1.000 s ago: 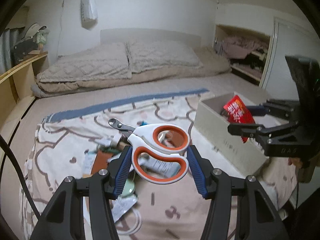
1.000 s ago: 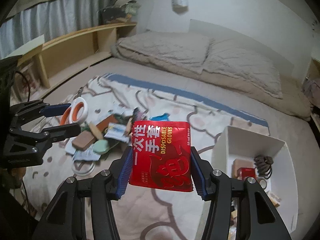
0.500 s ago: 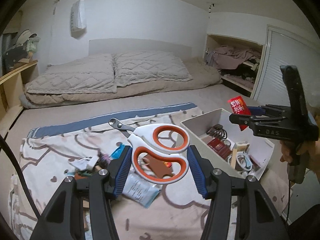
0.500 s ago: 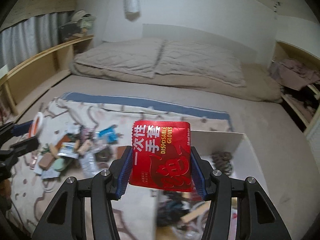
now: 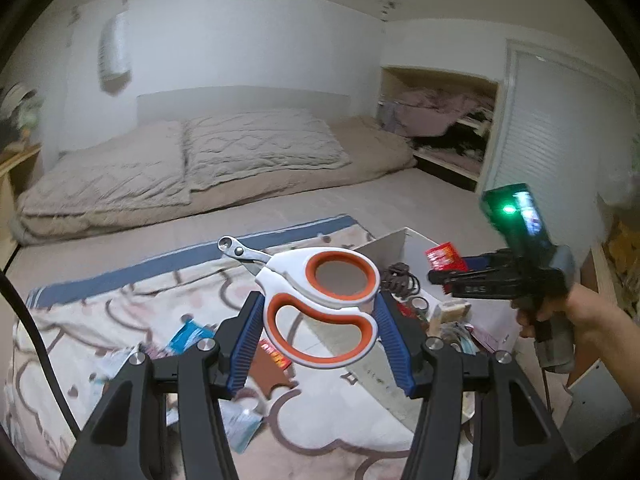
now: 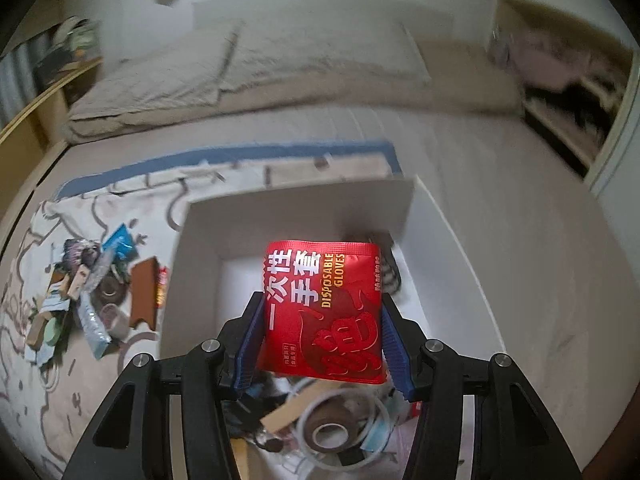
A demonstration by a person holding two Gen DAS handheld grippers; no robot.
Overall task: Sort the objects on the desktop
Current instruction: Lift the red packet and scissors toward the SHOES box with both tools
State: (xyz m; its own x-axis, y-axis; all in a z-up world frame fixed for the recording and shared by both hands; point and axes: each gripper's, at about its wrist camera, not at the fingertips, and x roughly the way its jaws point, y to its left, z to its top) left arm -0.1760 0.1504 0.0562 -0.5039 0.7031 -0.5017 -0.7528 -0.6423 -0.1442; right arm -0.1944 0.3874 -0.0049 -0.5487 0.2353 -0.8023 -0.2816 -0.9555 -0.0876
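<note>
In the left wrist view, the left tool [image 5: 320, 324] is clamped on the orange-and-white handles of a pair of clippers [image 5: 316, 300], whose metal tip points up and to the left, held in the air above a patterned blanket [image 5: 100, 320] spread on the bed [image 5: 400, 200]. Loose items [image 5: 192, 336] lie scattered on the blanket below. To the right stands a white box [image 5: 392, 240] with small things inside, and above it the right tool [image 5: 448, 276], carried by a hand [image 5: 560, 312], grips a red packet [image 5: 444, 256]. In the right wrist view, the right tool [image 6: 320, 344] is clamped on both side edges of the red packet [image 6: 324, 308], printed "disposable gloves", hanging over the open white box [image 6: 192, 260]. Under it in the box lie a roll of tape [image 6: 332, 432] and other blurred bits. A heap of loose items [image 6: 88, 292] sits on the blanket [image 6: 60, 380] just left of the box.
</note>
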